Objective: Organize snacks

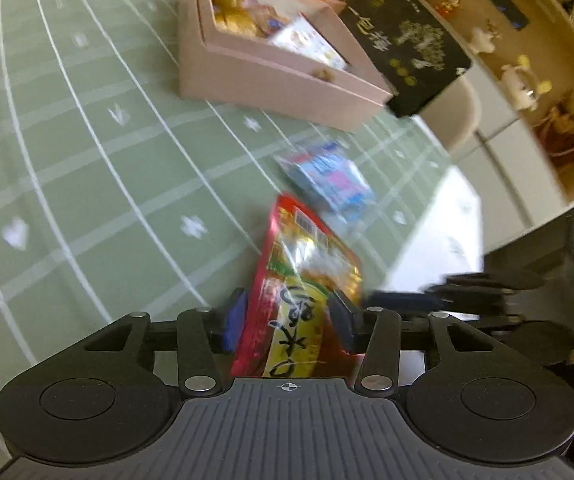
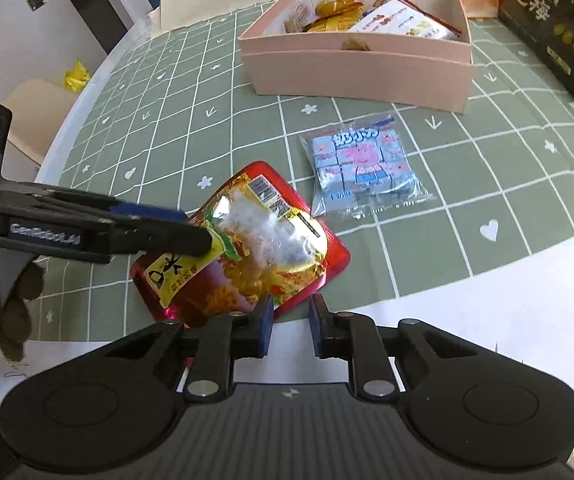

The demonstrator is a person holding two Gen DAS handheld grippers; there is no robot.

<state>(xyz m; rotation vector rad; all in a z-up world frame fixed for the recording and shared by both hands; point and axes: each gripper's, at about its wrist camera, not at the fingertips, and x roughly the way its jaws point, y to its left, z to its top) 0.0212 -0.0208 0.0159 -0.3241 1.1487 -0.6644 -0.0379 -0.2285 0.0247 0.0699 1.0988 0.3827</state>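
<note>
Left gripper (image 1: 287,320) pinches the red packet (image 2: 247,240) at lower centre by one slippery corner (glossy foil!), right gripper (image 2: 291,320) hangs shut on nothing beside it, so the packet could slide free before reaching the box (image 2: 359,72) up top.

Each gripper is black, with a grey ribbed block in the middle, two big round black discs at the sides, and thin black arms joined by shiny silver screws. The left gripper (image 1: 289,320) and the right gripper (image 2: 291,326) both have dark blue pads on the insides of their fingers (image 2: 265,322), and the grey block has a small round cross mark on it. Seen from the right wrist, the left gripper has white letters printed along its side, and the hand (image 2: 11,320) behind it wears a brownish-green glove.
</note>
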